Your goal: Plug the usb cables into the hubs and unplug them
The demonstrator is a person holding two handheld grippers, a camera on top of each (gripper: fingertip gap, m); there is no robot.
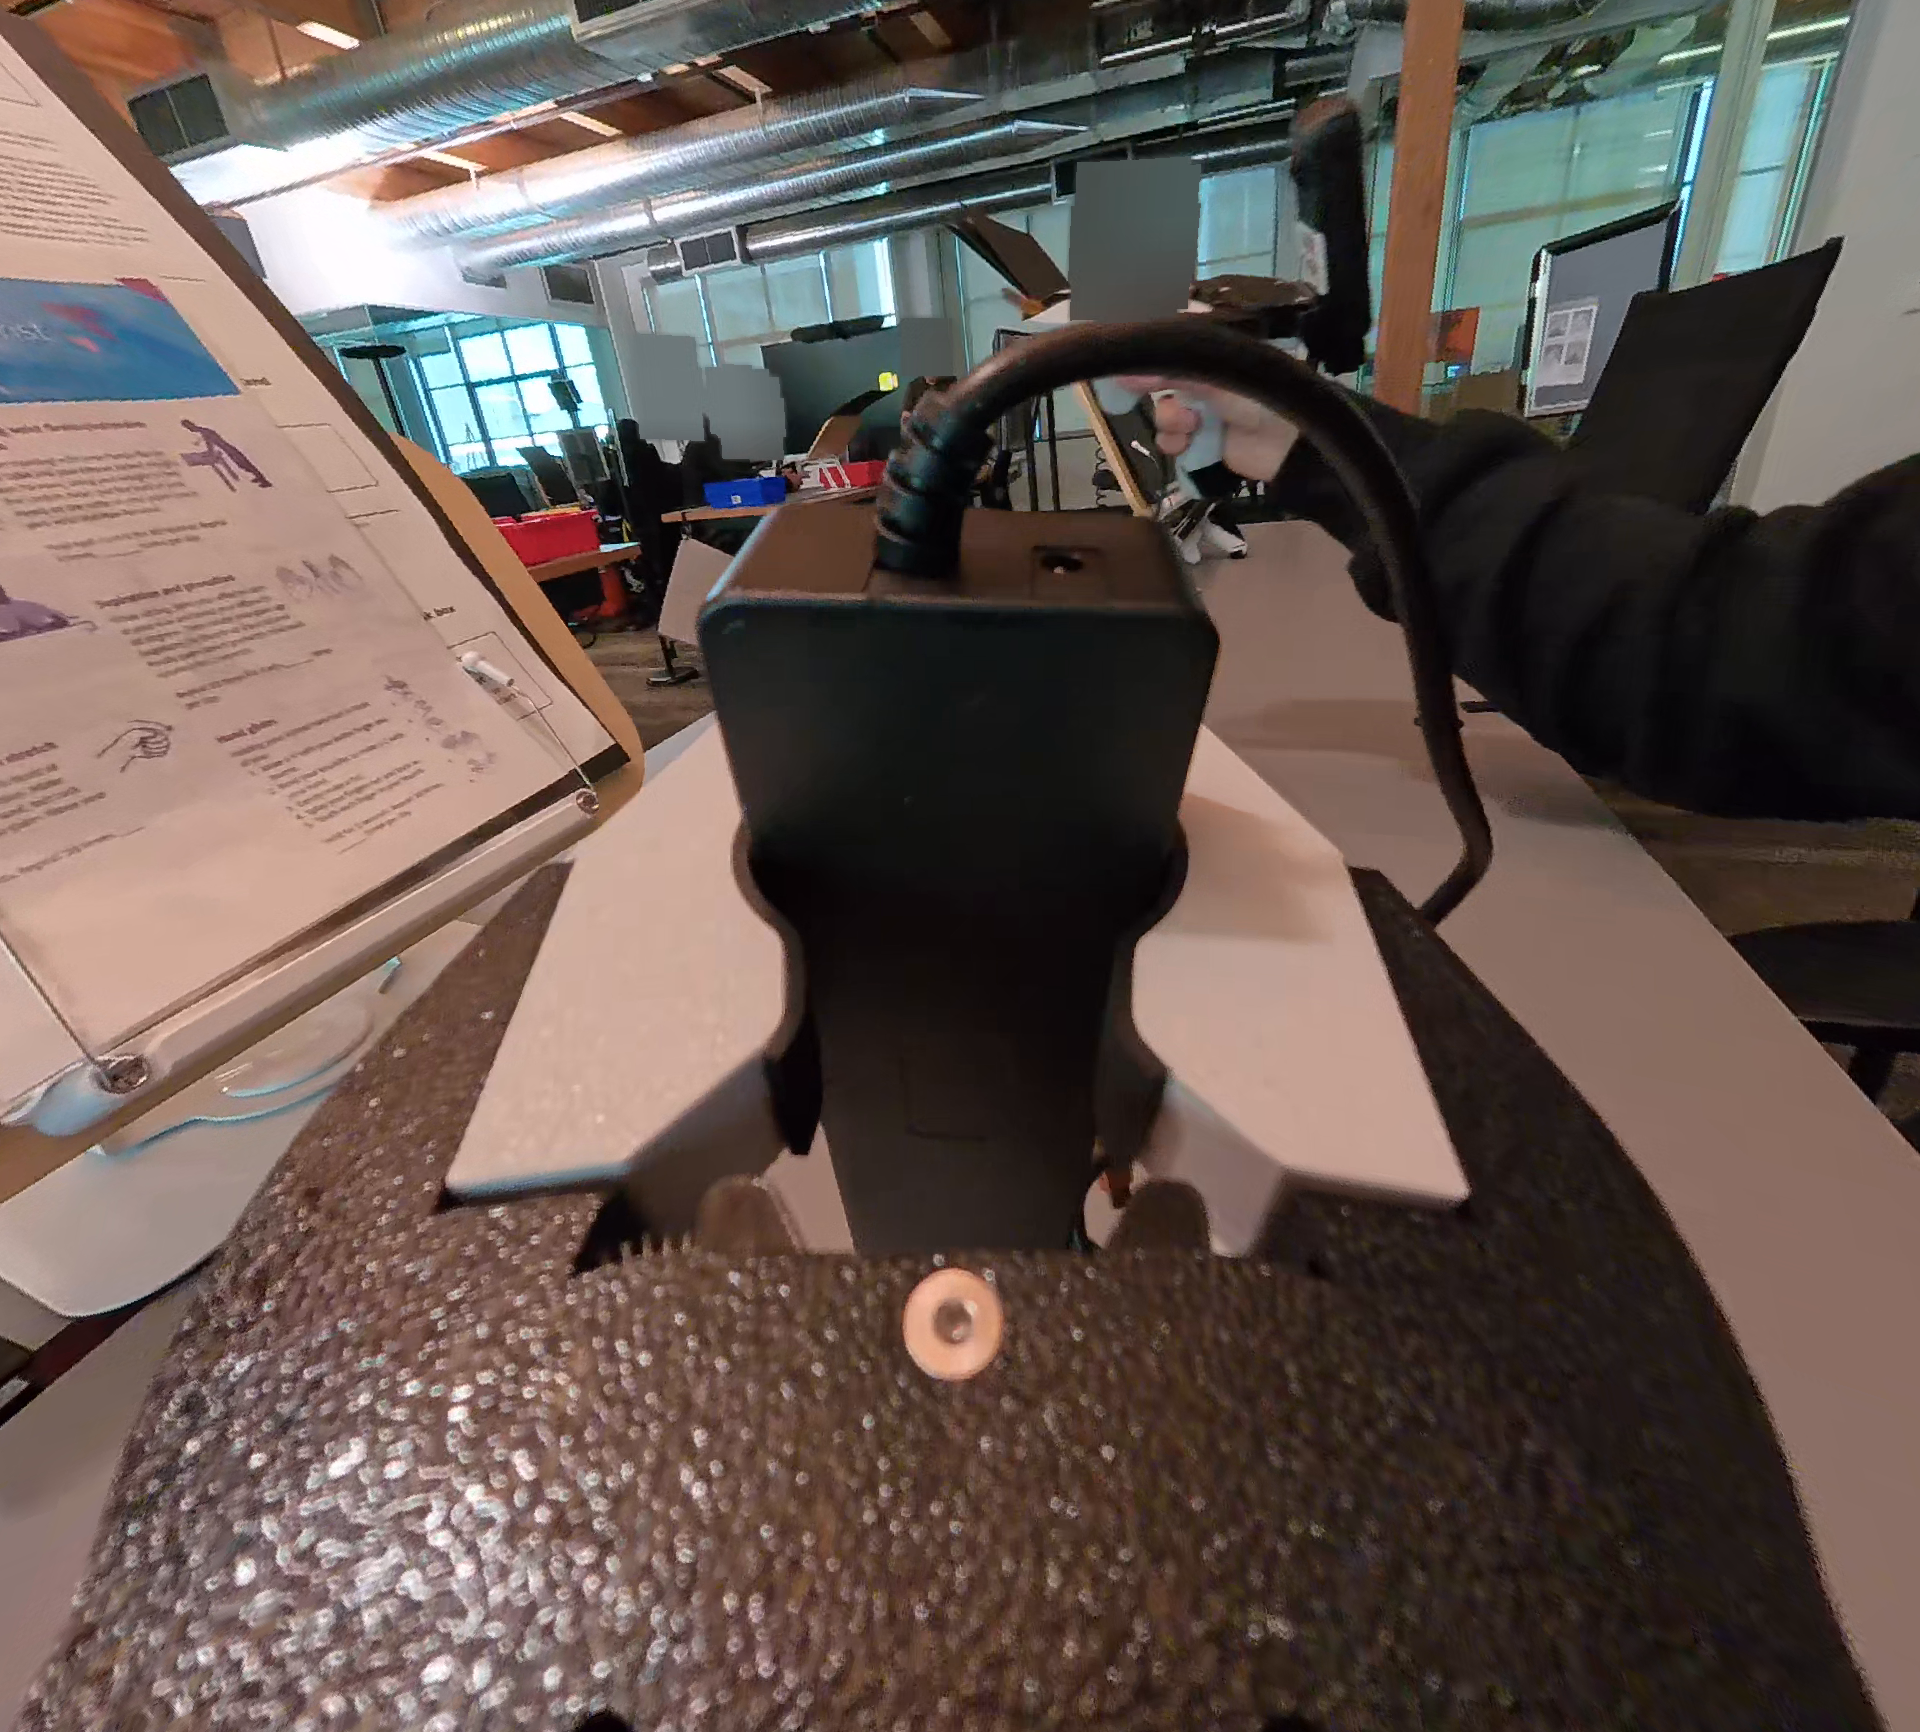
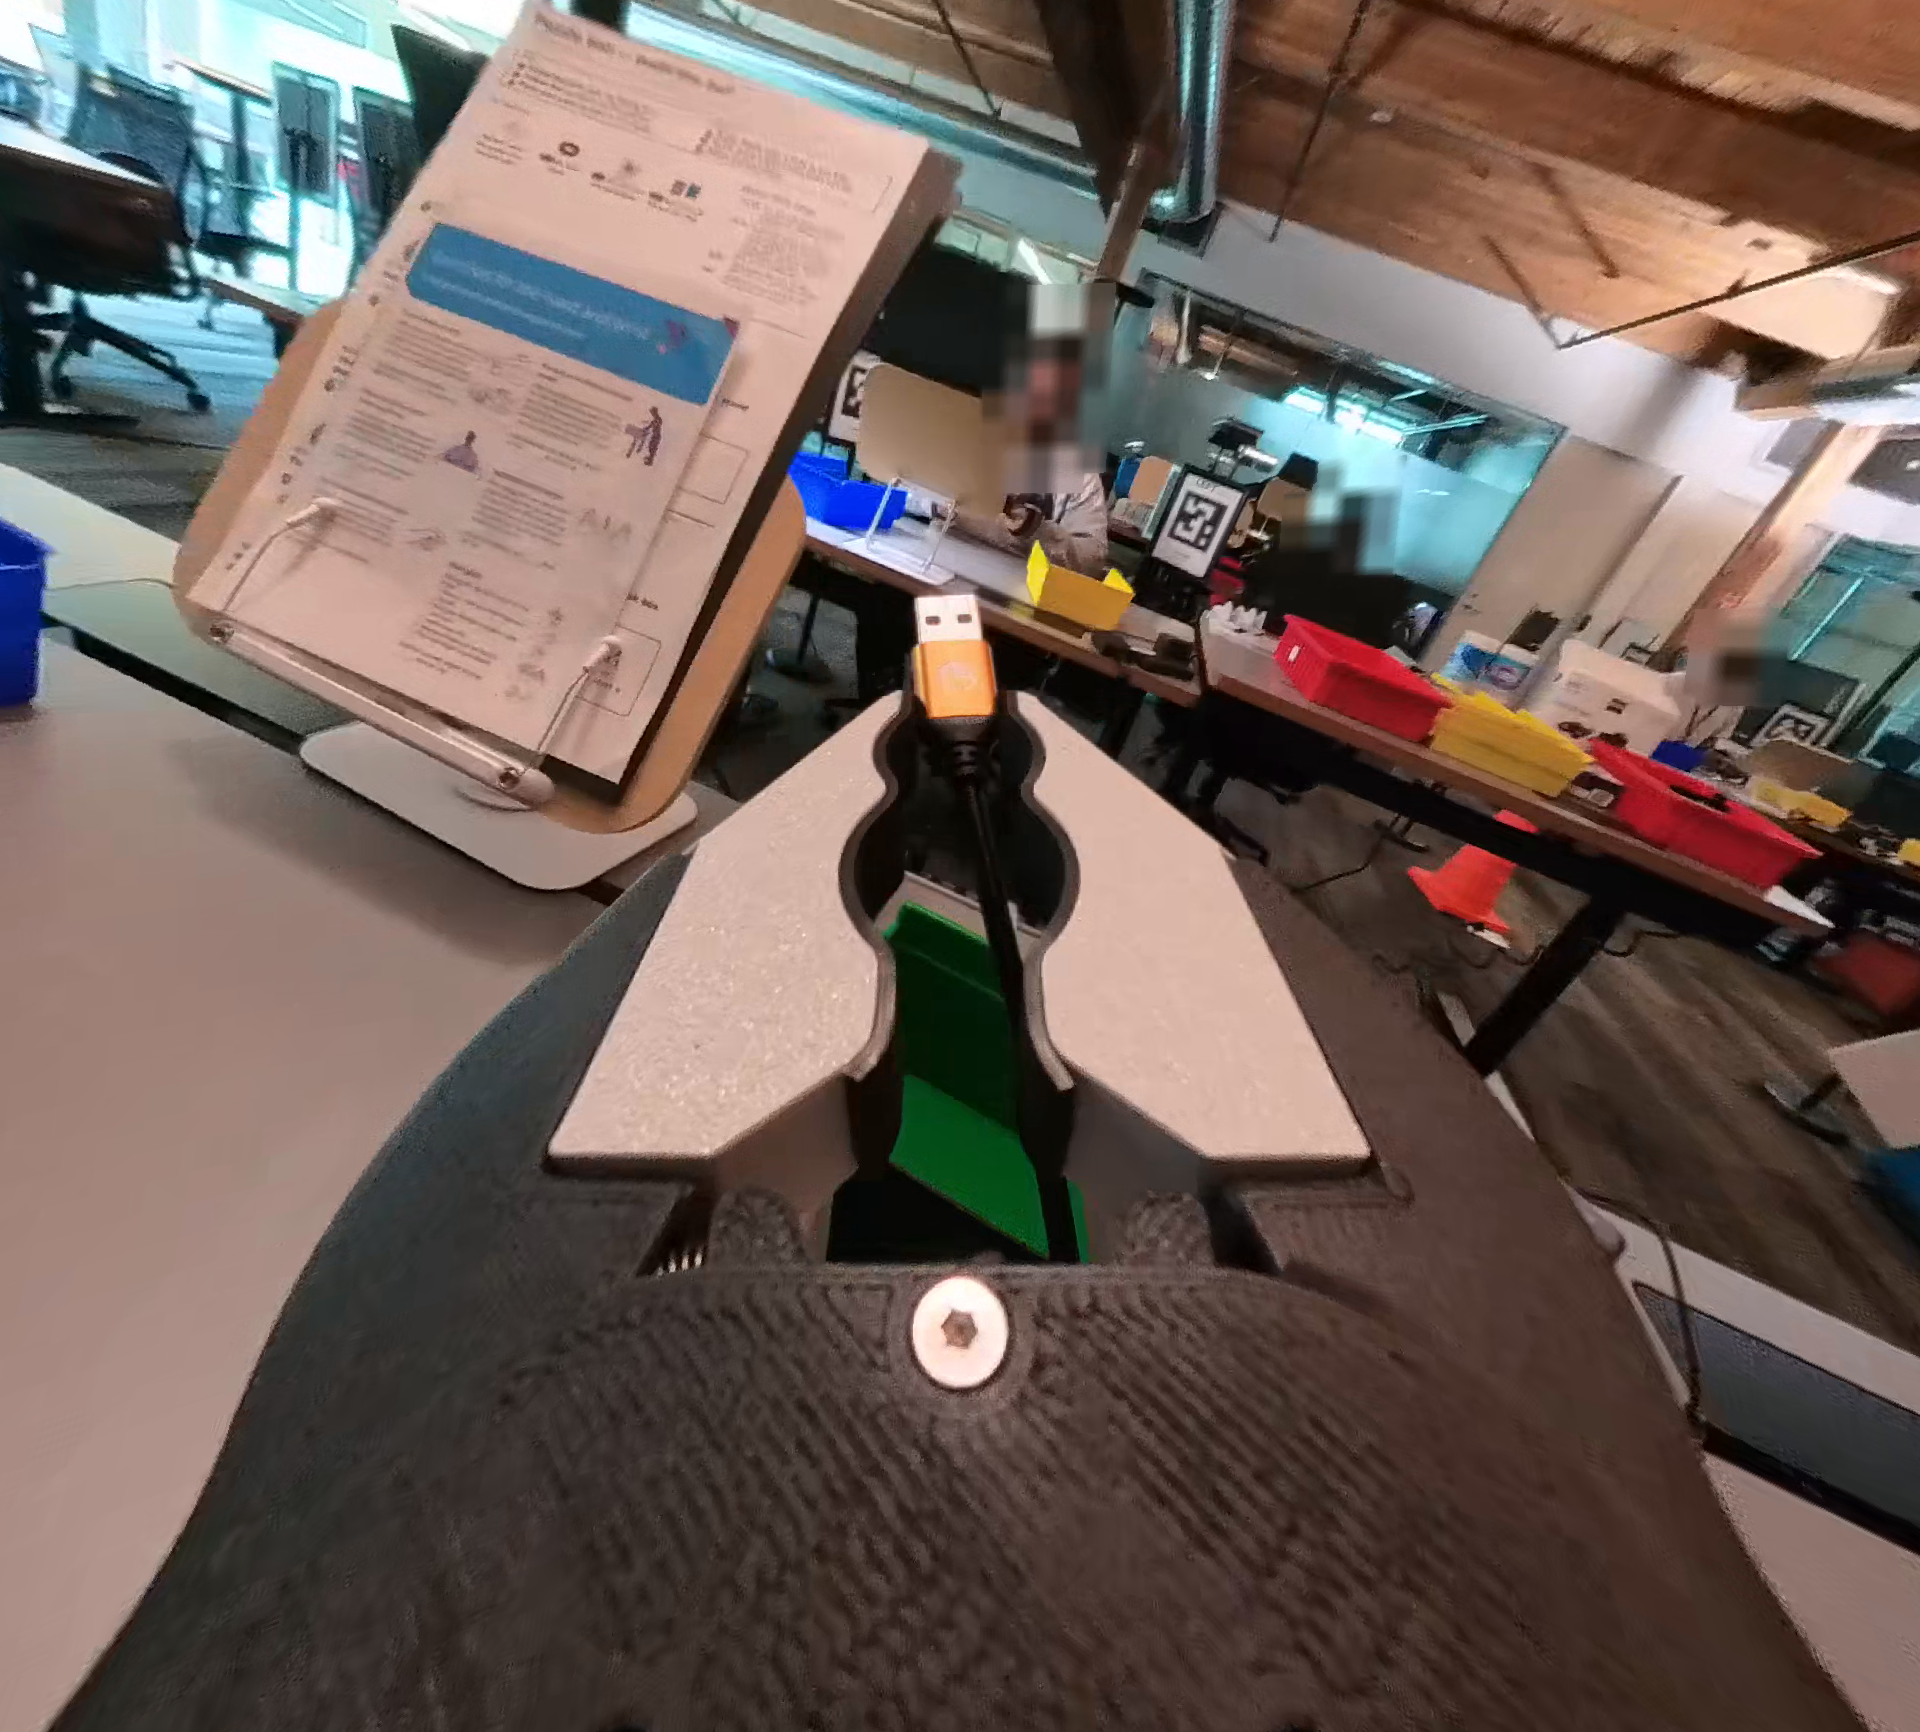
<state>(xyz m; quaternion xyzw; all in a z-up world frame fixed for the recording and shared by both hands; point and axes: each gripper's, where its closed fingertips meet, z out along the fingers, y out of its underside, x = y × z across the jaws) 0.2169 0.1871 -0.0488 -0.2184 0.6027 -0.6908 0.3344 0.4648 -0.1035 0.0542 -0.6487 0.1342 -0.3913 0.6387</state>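
Left tool [image 1: 961, 809]: its two grey fingers [image 1: 644, 986] are closed against the sides of a black USB hub [image 1: 956, 726], held raised above the pale surface [image 1: 1621, 1111]; the hub's own black cord [image 1: 1382, 519] arcs from its far end down to the right. Right tool [image 2: 961, 747]: its fingertips pinch the orange USB cable plug [image 2: 951, 674], metal connector pointing forward in the air, with the black cable [image 2: 1003, 934] trailing back between the fingers. A document stand [image 2: 499, 477] rests on the surface to the left.

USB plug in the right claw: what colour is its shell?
Orange shell with a silver metal tip, on the USB plug; the right wrist view shows it best.
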